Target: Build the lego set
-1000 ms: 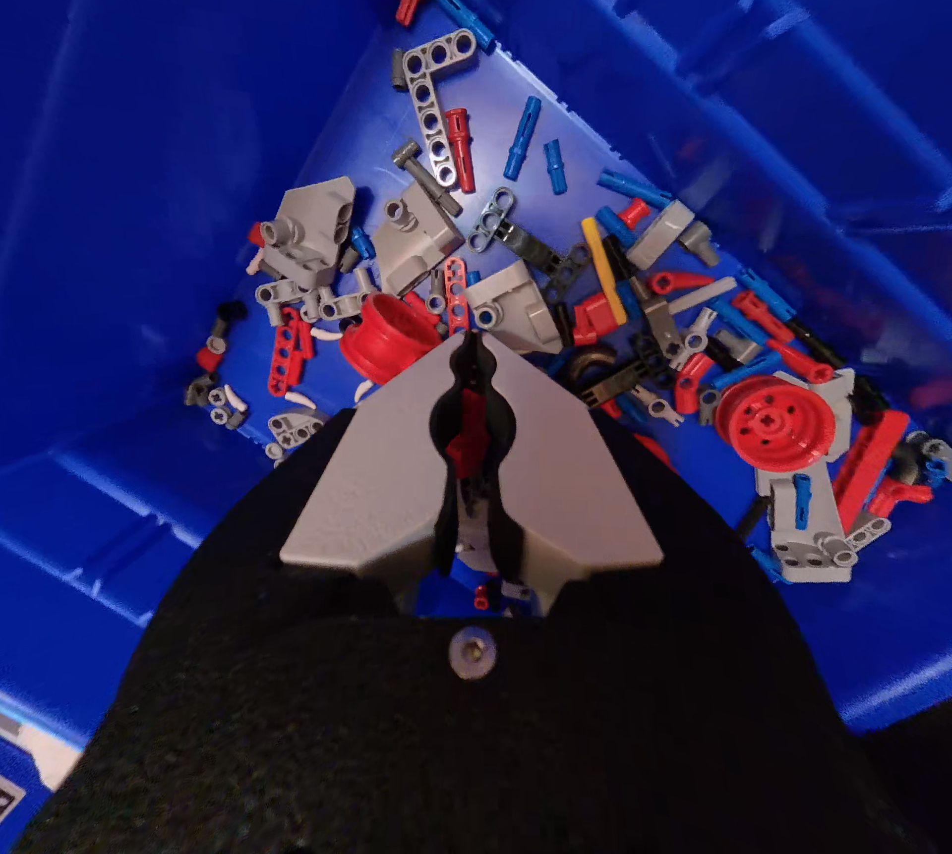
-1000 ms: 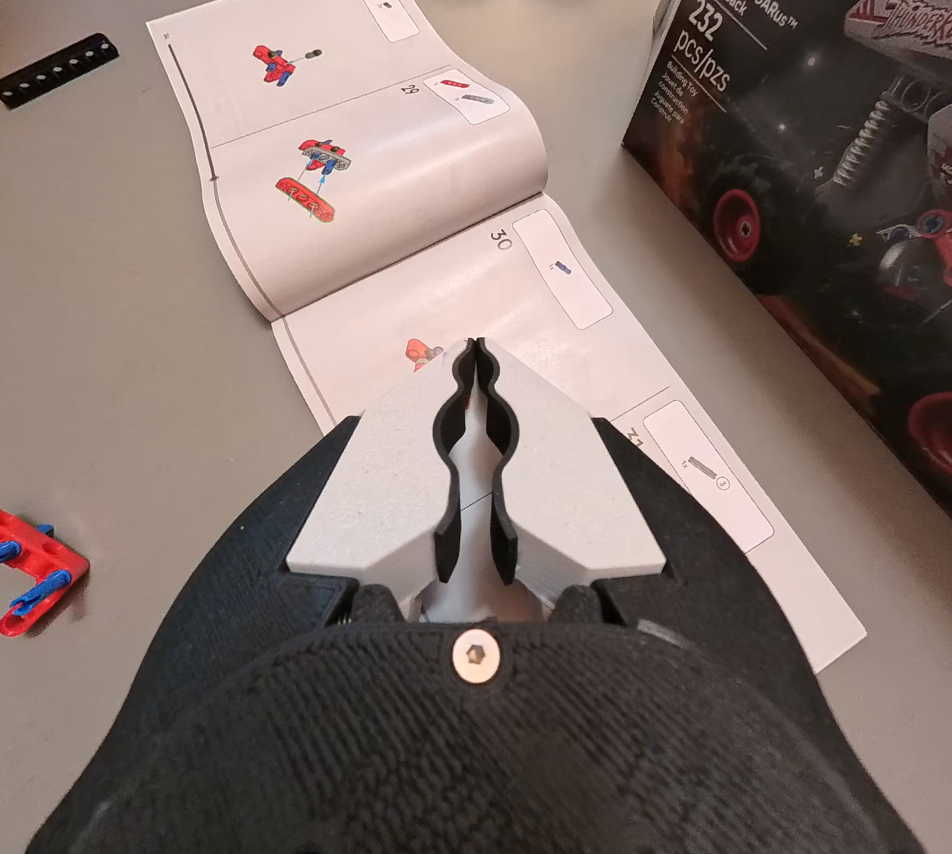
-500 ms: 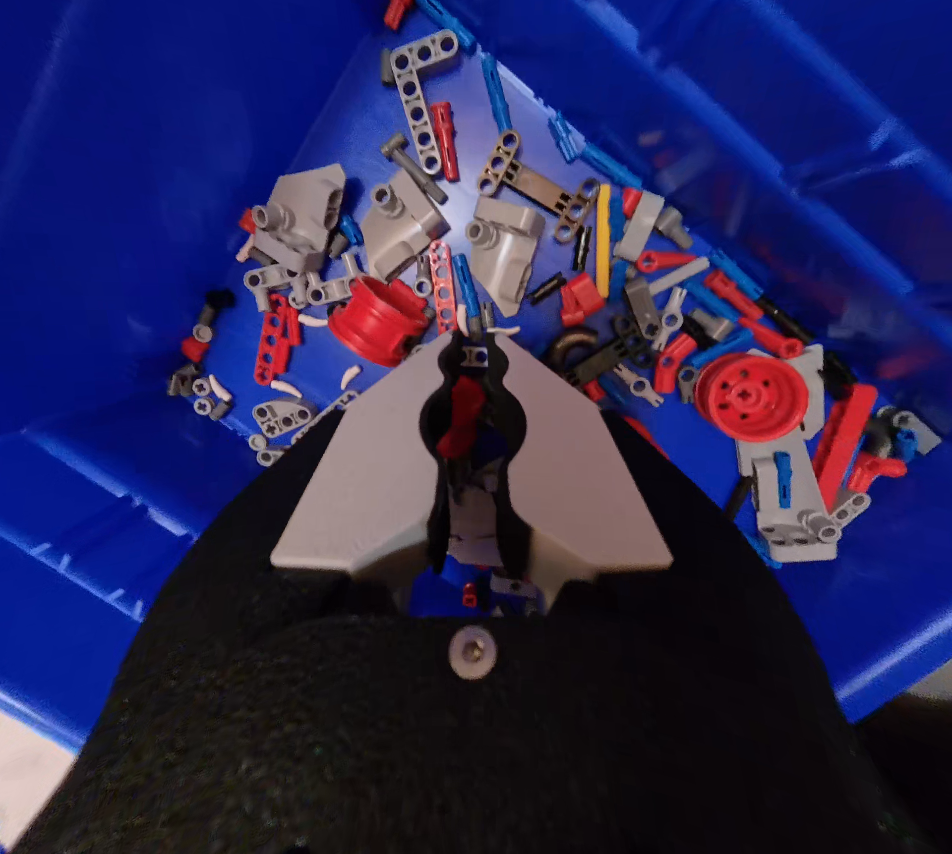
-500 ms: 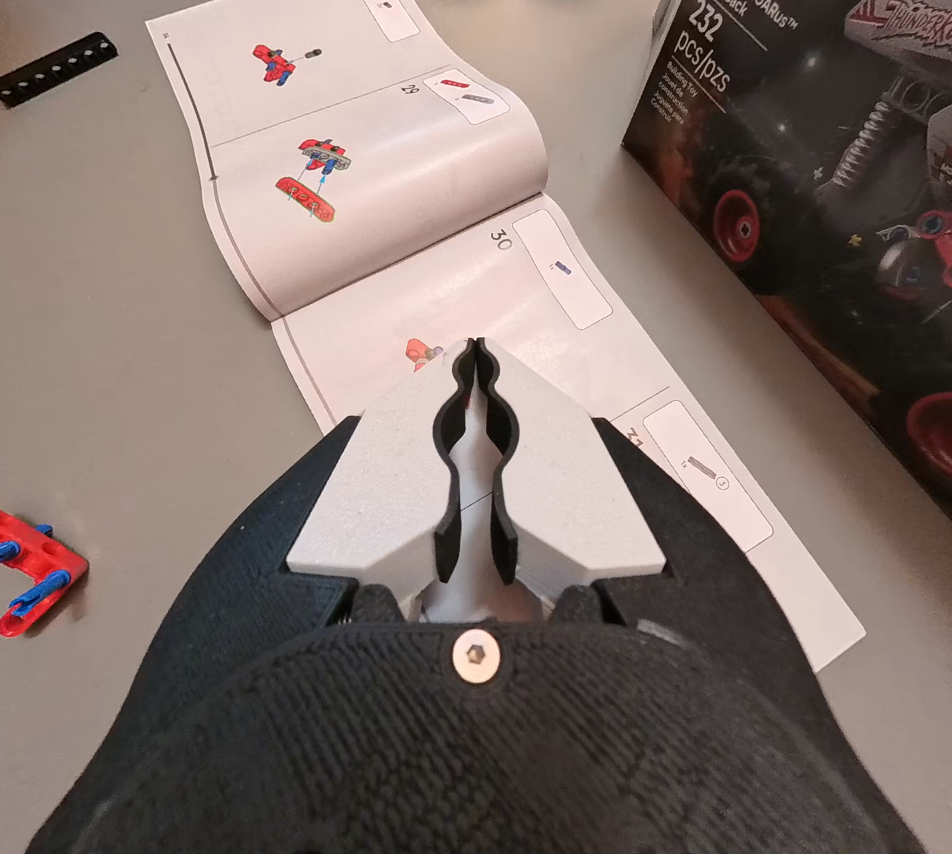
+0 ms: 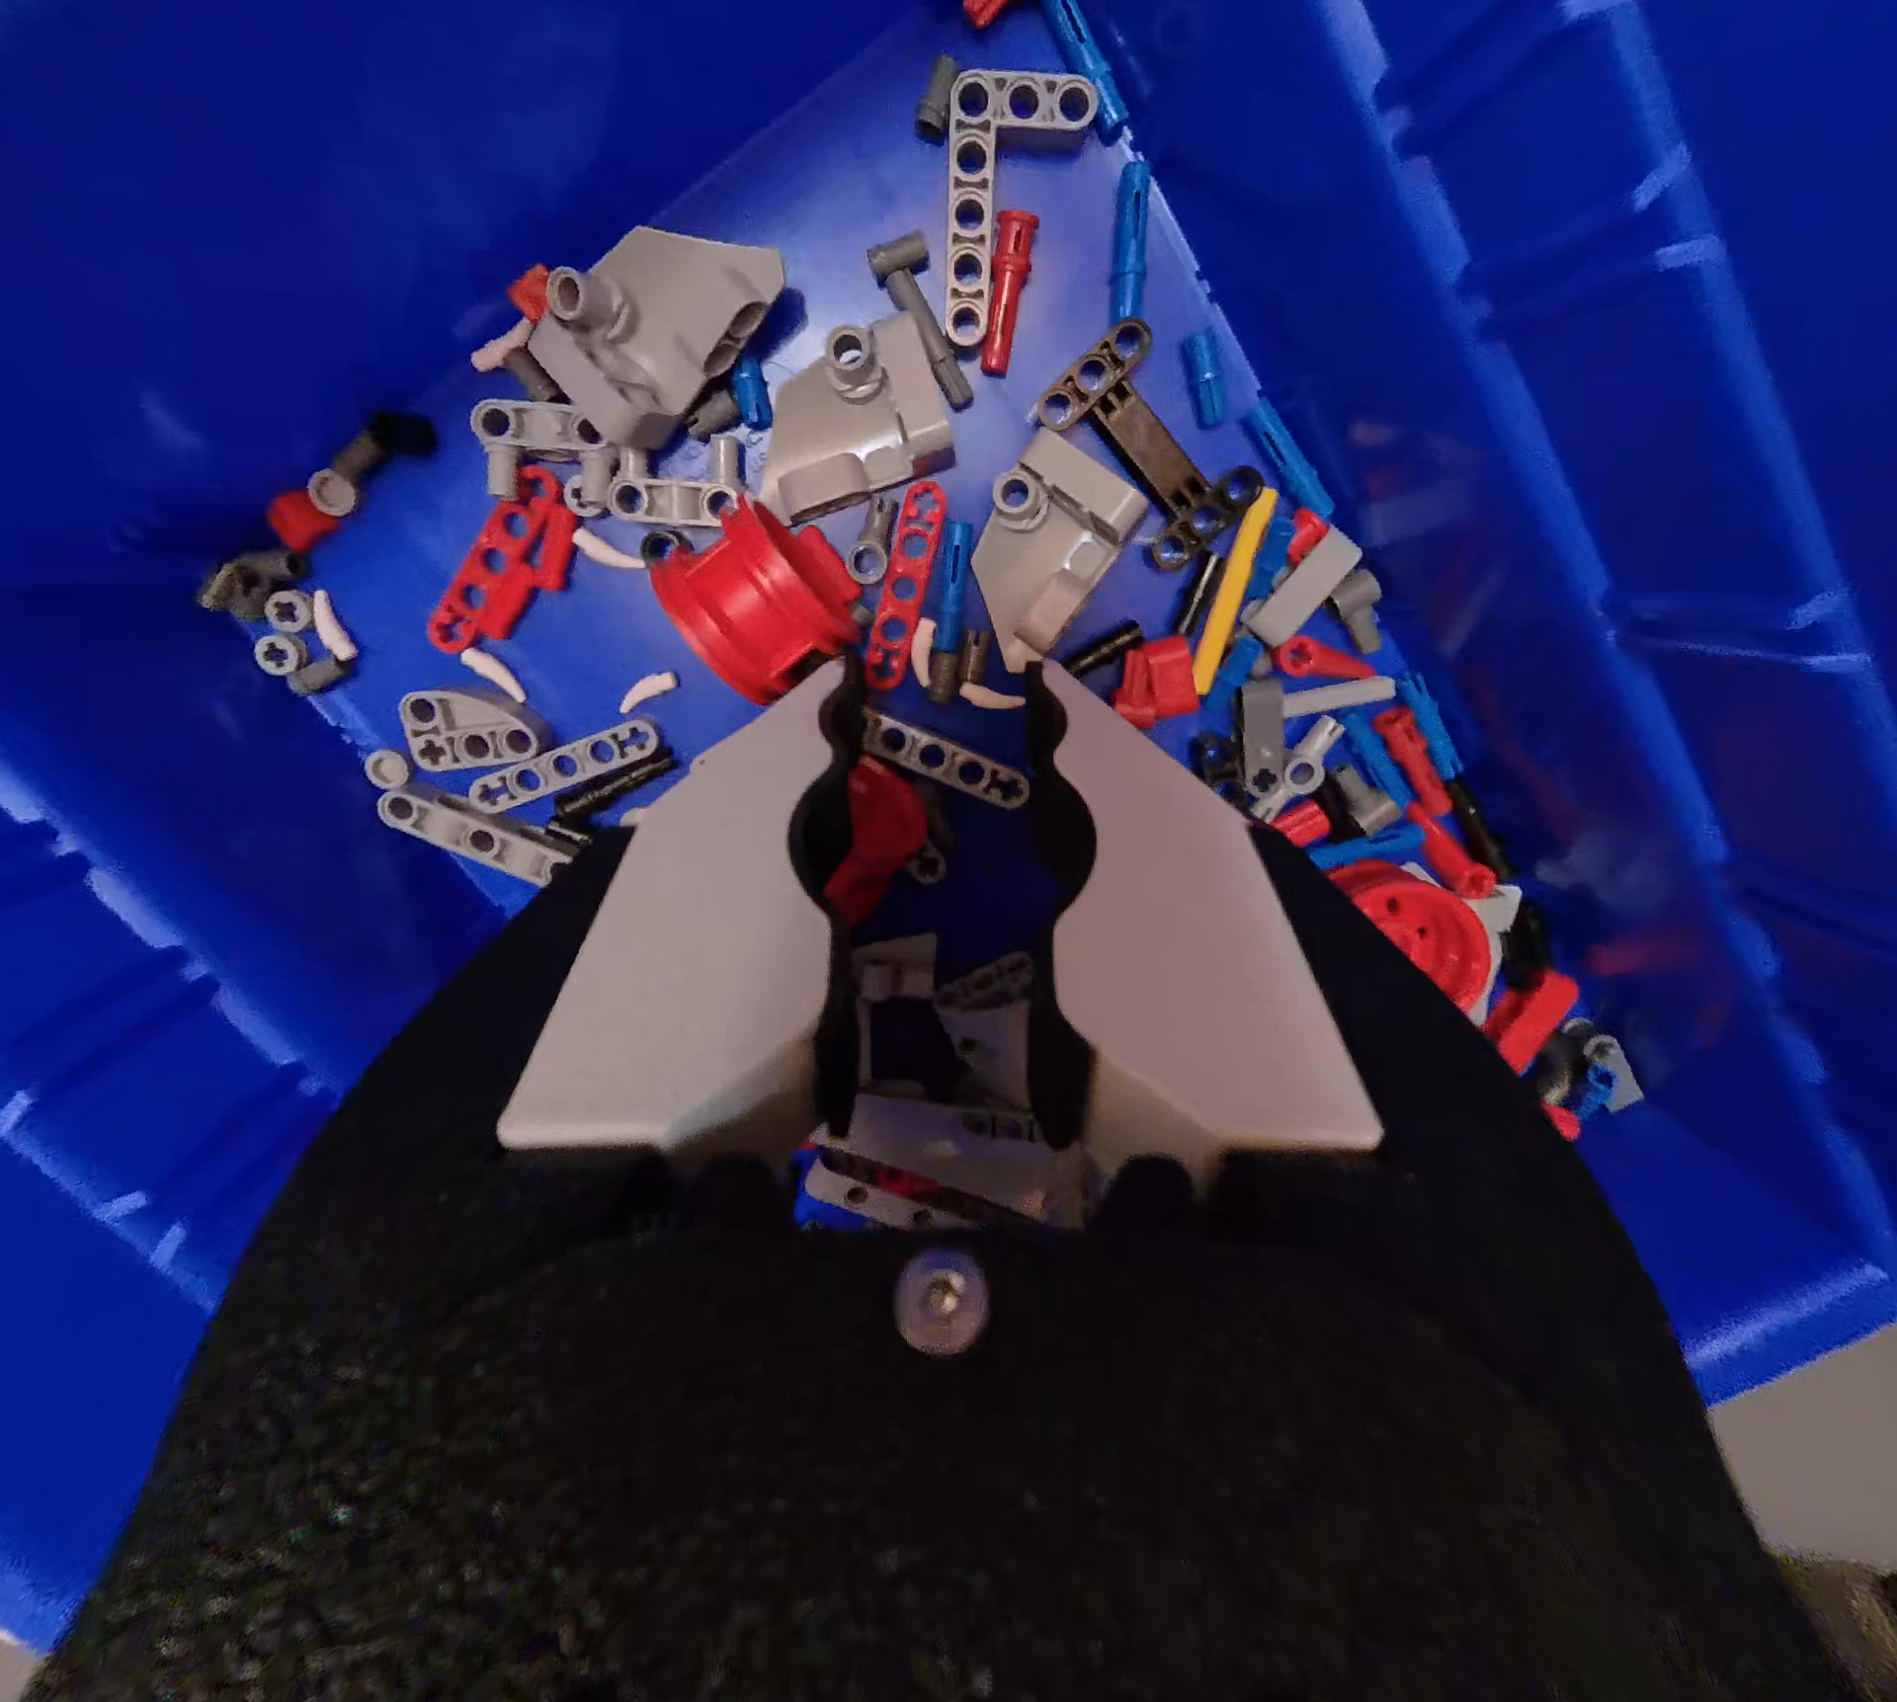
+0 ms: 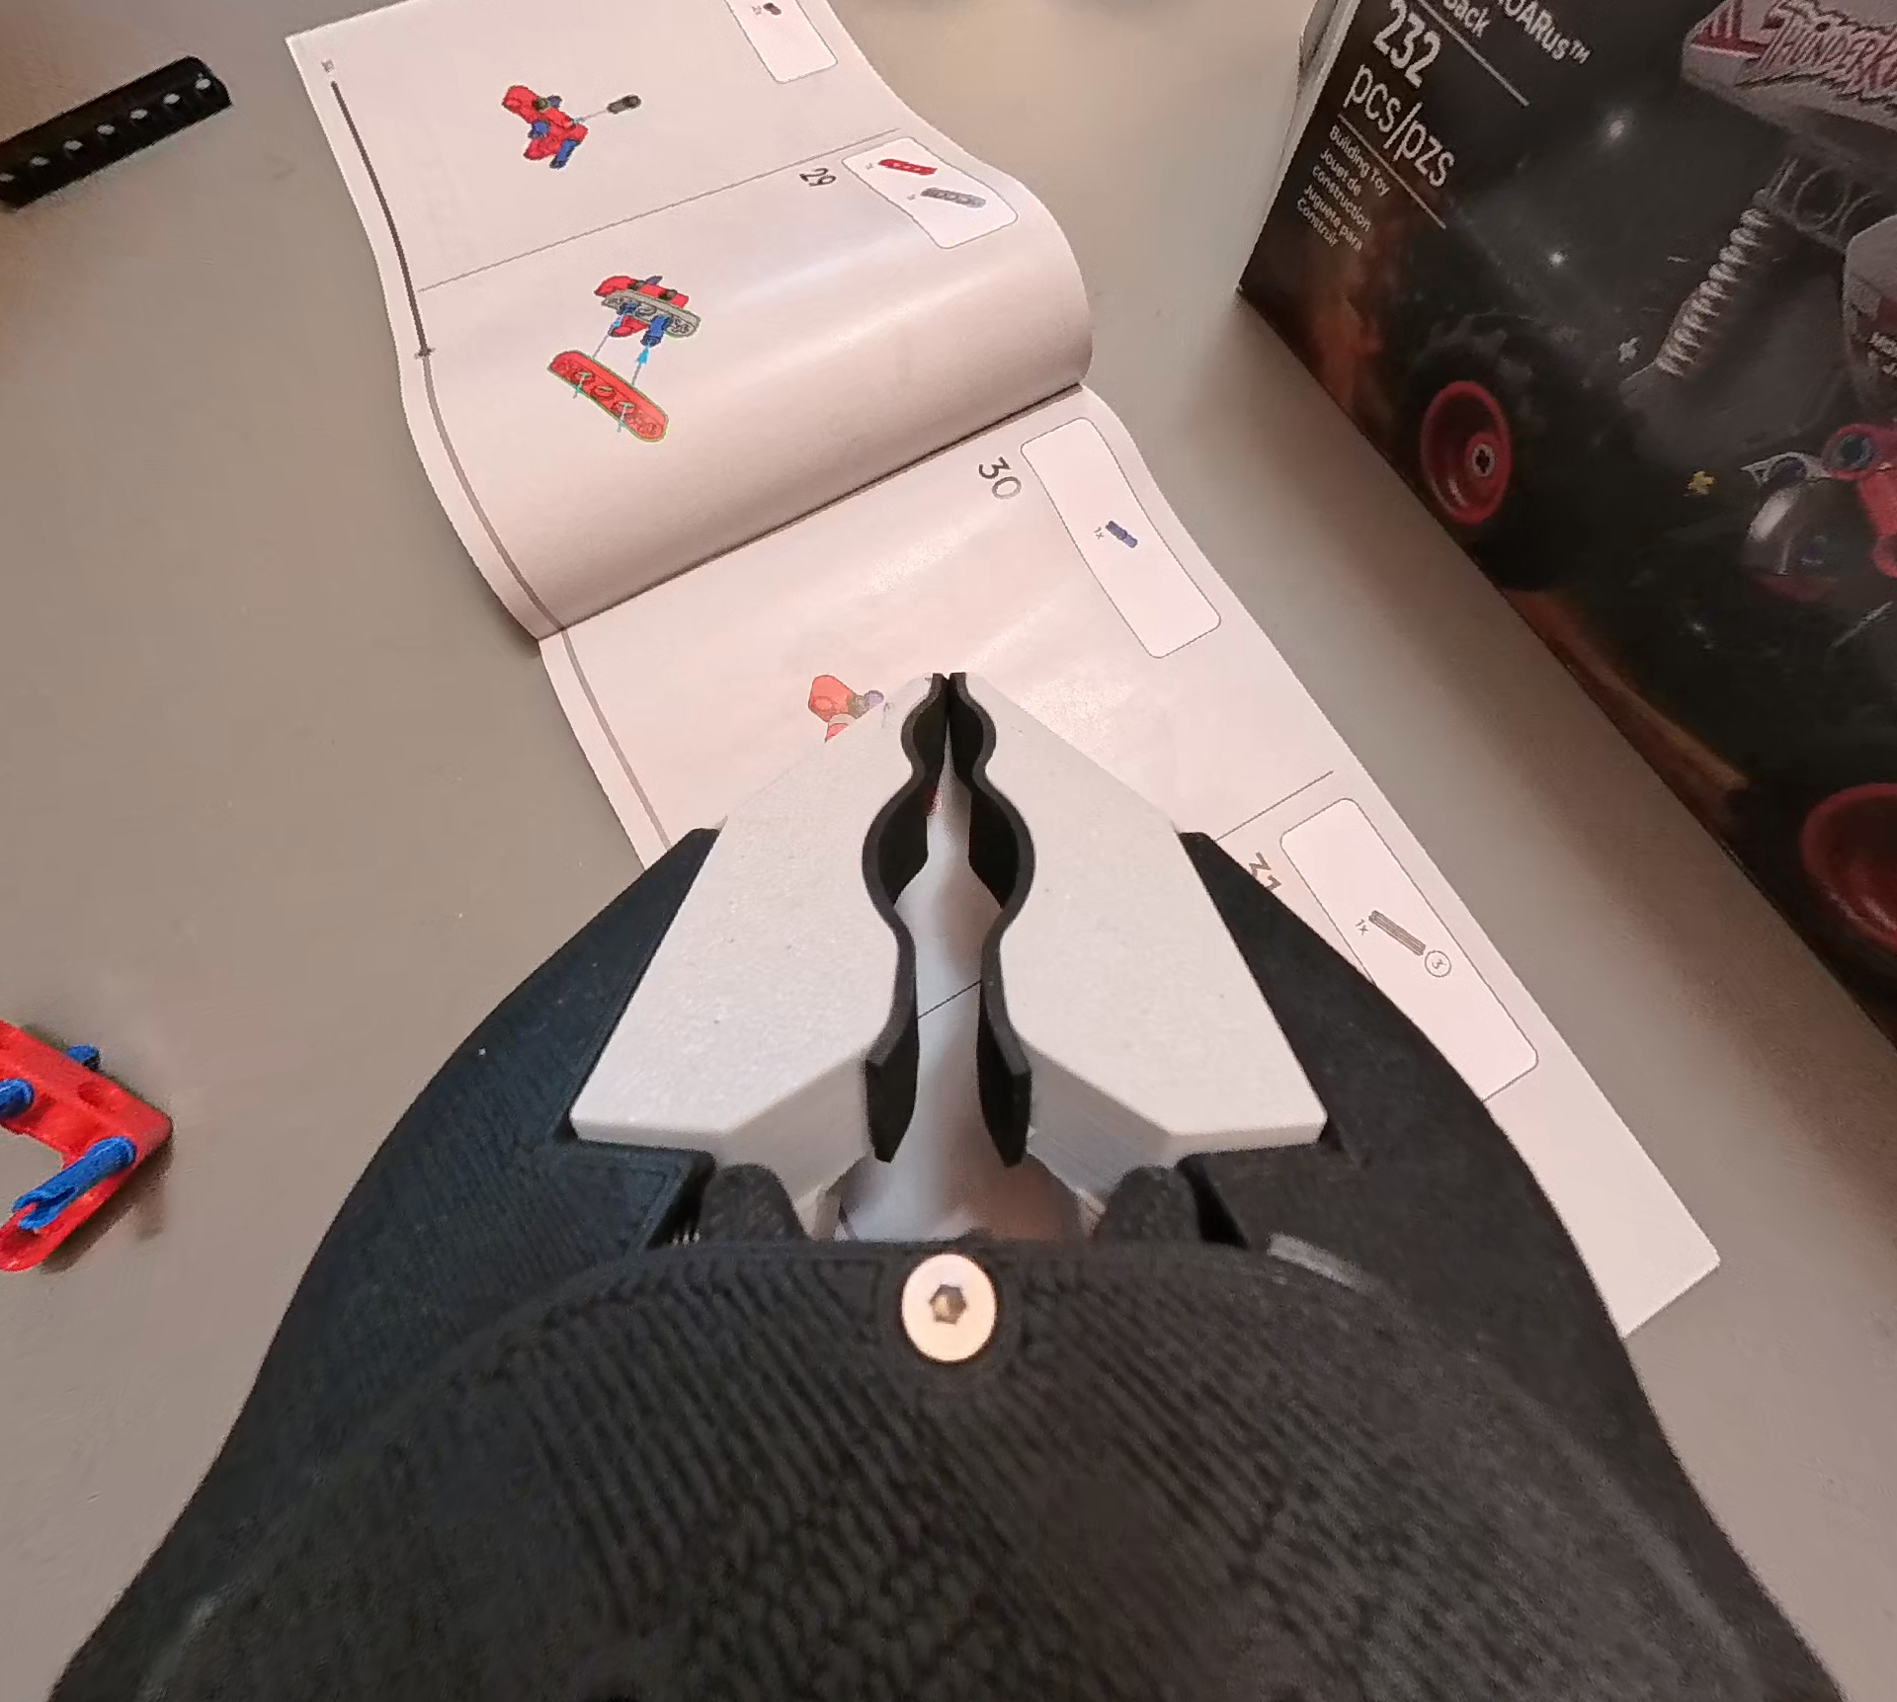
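Down inside the blue bin [image 5: 308,113], we hold the left tongs [image 5: 939,678] spread wide over the loose lego pieces, gripping nothing. They hang just above the heap so that a part can be framed between the tips before we close. A dark grey beam [image 5: 944,755] lies in the gap, its long axis slanting from upper left to lower right across the opening, so the pads would meet its ends, not its flat sides. A red curved piece [image 5: 873,837] sits just below it against the left finger; we cannot tell whether it touches the pad. A red wheel hub [image 5: 755,611] rests on its side just beyond the left tip, and a thin red beam [image 5: 903,585] points away from us, nearly in line with the tongs.

Over on the worktop [image 6: 257,626], the right tongs [image 6: 946,683] are closed and empty, parked above the open instruction booklet [image 6: 719,236], probably to keep the pages in view while the other hand searches. A red frame with blue pins [image 6: 62,1150] waits at the left edge, well apart from the booklet; the set's box [image 6: 1591,319] stands to the right.
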The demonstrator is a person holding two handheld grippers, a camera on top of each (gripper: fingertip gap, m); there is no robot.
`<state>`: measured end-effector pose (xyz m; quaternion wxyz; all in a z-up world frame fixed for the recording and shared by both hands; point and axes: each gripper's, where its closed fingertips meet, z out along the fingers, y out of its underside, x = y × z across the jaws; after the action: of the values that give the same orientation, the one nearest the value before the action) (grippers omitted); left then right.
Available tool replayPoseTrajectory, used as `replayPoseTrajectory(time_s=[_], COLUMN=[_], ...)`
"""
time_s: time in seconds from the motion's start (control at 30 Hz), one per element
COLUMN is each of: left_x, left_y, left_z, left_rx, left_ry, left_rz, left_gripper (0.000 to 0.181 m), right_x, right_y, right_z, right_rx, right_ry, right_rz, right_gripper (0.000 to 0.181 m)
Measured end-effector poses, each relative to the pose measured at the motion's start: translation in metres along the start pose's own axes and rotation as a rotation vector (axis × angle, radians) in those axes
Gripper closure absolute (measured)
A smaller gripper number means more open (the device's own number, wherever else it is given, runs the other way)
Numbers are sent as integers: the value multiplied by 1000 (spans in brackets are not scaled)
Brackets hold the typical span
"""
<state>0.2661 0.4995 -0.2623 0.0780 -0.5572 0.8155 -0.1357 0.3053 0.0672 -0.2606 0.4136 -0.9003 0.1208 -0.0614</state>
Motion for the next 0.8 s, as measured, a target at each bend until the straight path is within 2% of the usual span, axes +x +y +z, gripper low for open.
replayPoseTrajectory(time_s=[0.03,0.27,0.4,0.8], left_x=[-1,3,-5,4], left_y=[2,1,1,0], left_z=[1,2,-9,-1], left_rx=[-9,31,96,127], left_ry=[-15,-14,-64,15], left_rz=[7,50,31,2], left_gripper=[153,157,160,160], right_x=[0,-2,-2,-2], right_y=[0,0,0,0], right_z=[0,0,0,0], right_rx=[0,0,0,0], right_ry=[1,-8,-11,-13], right_rz=[-1,-11,-9,-7], right_gripper=[181,181,181,181])
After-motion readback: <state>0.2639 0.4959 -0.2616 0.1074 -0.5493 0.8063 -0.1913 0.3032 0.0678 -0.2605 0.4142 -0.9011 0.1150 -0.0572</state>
